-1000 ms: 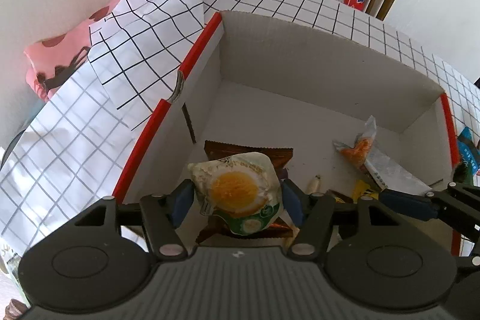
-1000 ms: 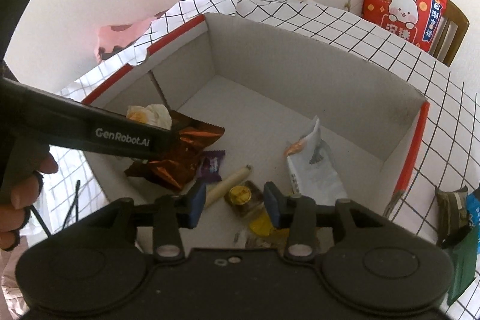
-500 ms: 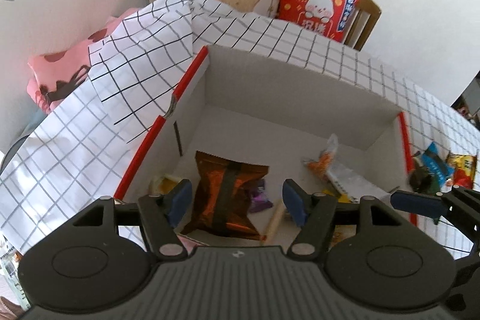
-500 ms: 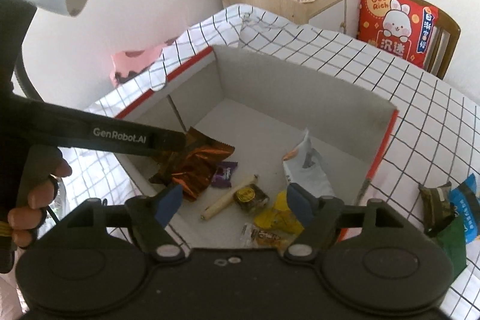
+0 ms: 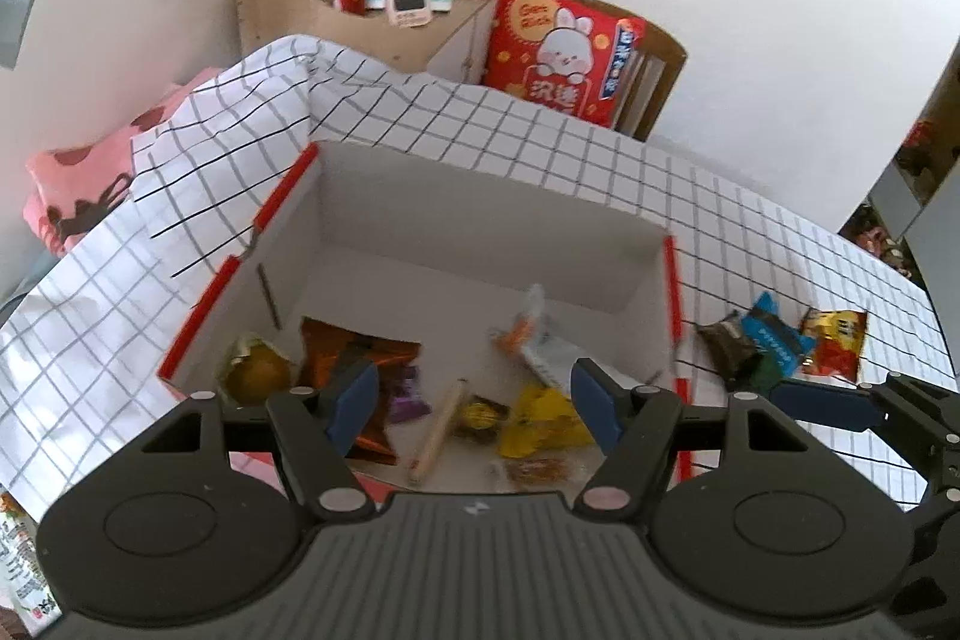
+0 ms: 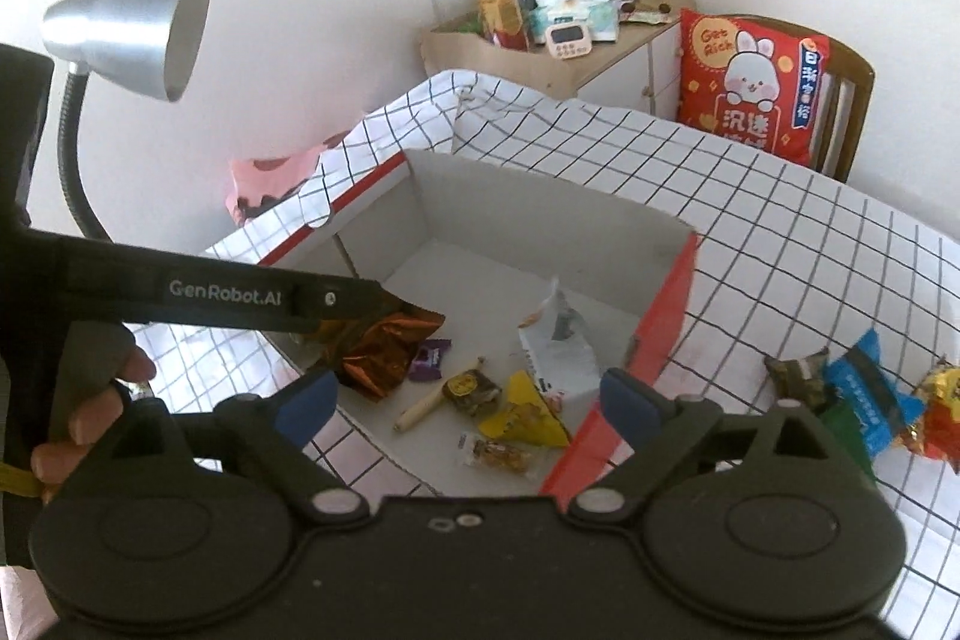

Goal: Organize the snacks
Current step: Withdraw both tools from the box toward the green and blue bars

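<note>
A white cardboard box (image 5: 282,196) with red rims sits on the checked cloth and holds several snacks. Among them are an egg pack (image 5: 255,370) in the near left corner, an orange-brown bag (image 6: 384,352), a purple candy (image 6: 429,358), a yellow packet (image 6: 528,412) and a white pack (image 6: 558,346). My left gripper (image 5: 474,397) hovers above the box's near edge, its jaws opening with nothing between them. My right gripper (image 6: 468,400) hangs over the near right part of the box, its jaws opening wide and empty. A dark packet (image 6: 798,376), a blue one (image 6: 870,388) and a red one (image 6: 942,412) lie on the cloth right of the box.
A silver desk lamp (image 6: 138,22) leans in from the left. Behind the table stand a wooden cabinet (image 5: 372,22) crowded with bottles and a chair with a red rabbit cushion (image 5: 564,52). A pink cloth (image 5: 72,184) lies at the far left.
The left gripper has let go of the egg pack, which now lies in the box's near left corner. Both grippers have lifted up and back from the box. The right jaws have spread wide.
</note>
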A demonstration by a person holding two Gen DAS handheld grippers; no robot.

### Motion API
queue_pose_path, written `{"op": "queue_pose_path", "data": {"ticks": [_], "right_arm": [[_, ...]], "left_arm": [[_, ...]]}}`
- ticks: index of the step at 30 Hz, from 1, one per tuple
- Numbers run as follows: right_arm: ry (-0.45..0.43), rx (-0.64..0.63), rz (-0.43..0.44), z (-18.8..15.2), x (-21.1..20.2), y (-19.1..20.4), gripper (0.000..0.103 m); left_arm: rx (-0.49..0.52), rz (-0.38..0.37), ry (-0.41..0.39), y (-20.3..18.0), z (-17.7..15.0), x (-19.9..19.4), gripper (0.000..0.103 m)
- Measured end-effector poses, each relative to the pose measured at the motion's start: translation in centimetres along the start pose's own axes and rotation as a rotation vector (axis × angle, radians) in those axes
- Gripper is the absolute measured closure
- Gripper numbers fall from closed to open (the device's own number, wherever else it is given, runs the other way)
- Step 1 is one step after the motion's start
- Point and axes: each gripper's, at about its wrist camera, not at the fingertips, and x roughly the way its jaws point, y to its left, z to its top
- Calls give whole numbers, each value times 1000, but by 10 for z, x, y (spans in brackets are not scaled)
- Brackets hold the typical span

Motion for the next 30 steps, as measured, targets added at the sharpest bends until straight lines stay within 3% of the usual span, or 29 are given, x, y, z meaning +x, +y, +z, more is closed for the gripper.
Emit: {"op": "queue_pose_path", "data": {"ticks": [9, 24, 30], "right_arm": [[-68, 48, -41, -21, -47, -32, 1], [-108, 137, -182, -65, -99, -110, 1], [-117, 186, -246, -73, -113, -152, 1]], "left_arm": [[16, -46, -31, -45, -14, -11, 26], [64, -127, 18, -132, -42, 7, 26], [89, -100, 16, -170, -48, 21, 26]]}}
